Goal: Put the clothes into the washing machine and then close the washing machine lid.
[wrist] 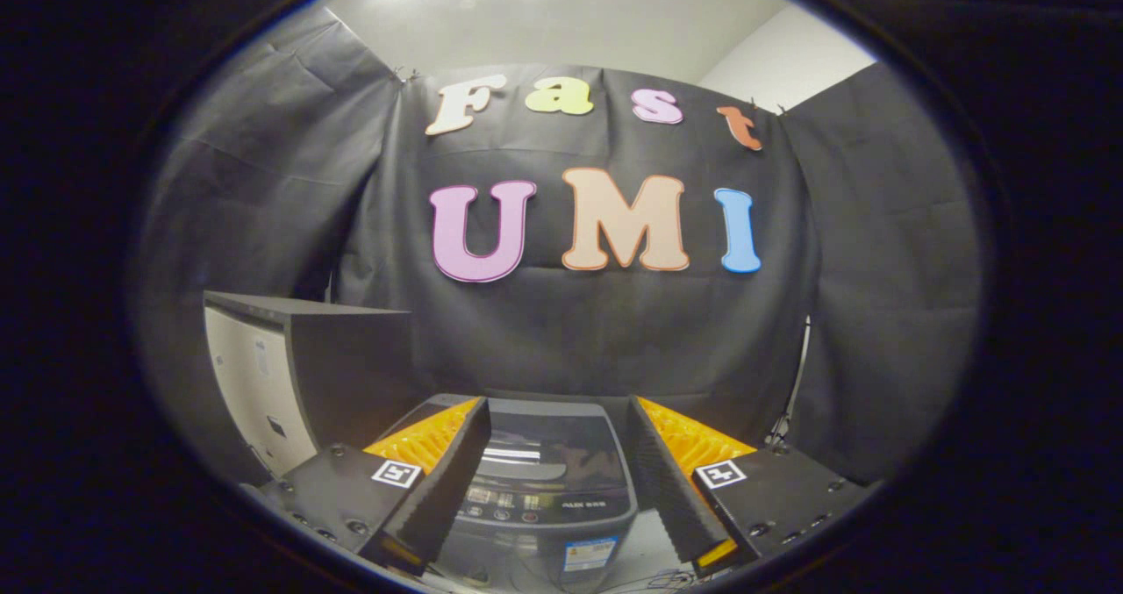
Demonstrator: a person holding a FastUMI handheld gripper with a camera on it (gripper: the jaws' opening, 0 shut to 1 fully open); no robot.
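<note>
Two fingers of my tongs (pixel 550 497) stand spread wide with nothing pinched between them. Straight ahead and below, framed in the gap between them, sits the washing machine (pixel 544 489); its dark glass lid (pixel 546 449) looks to be lying flat, closed, with the control panel on the near edge facing me. I can make out no clothes from here, so I judge the loading has either not begun or is already finished. A pale cabinet (pixel 254 383) stands beside the machine, beyond my left finger. Any next move runs forward and down.
</note>
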